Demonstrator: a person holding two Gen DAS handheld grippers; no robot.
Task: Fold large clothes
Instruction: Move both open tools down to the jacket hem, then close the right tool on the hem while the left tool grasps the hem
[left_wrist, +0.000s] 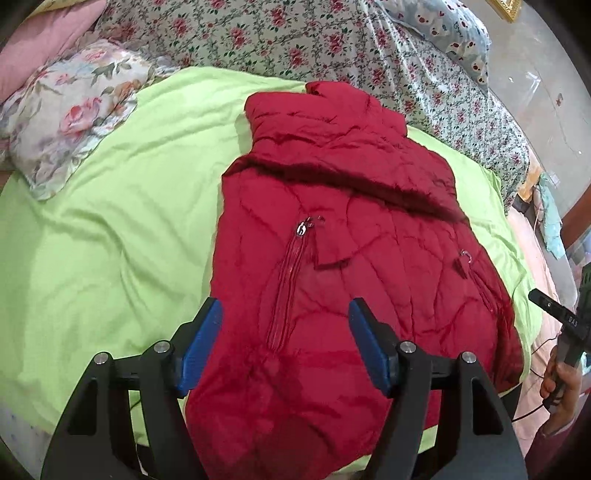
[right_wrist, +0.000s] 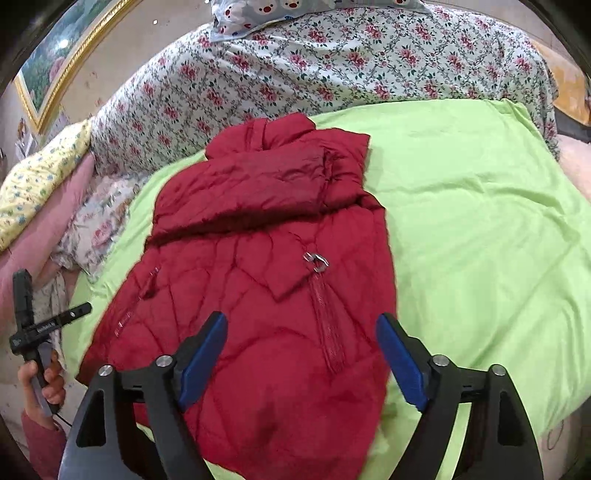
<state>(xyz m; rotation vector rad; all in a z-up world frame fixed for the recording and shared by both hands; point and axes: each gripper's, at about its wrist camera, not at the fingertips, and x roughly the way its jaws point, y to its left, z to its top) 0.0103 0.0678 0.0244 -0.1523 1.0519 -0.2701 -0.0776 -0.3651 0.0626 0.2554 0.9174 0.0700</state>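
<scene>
On the lime-green sheet (left_wrist: 110, 206) spread over the bed lies the red quilted jacket (left_wrist: 351, 266), partly folded into a long narrow shape with its collar at the far end and its hem at the near edge of the bed. A sleeve or flap is folded across its upper part, and two zipped pockets with metal pulls show on the lower part. Beyond the jacket, a rose-patterned coverlet (left_wrist: 303, 40) covers the far side of the bed; a floral pillow (left_wrist: 70, 114) sits at the far left, and a pale blue pillow with cartoon faces (right_wrist: 295, 11) lies further back. Above the near part of the jacket, the left gripper (left_wrist: 286, 347) hangs with its blue pads spread apart, nothing between them and no cloth touched. The right gripper (right_wrist: 301, 360) likewise stands wide, its pads clear of the fabric and holding nothing. Each wrist view catches the other tool's black handle at its edge, gripped by the person's hand (right_wrist: 42, 384). A gilt-framed picture (right_wrist: 62, 55) leans at the far left of the right wrist view.
</scene>
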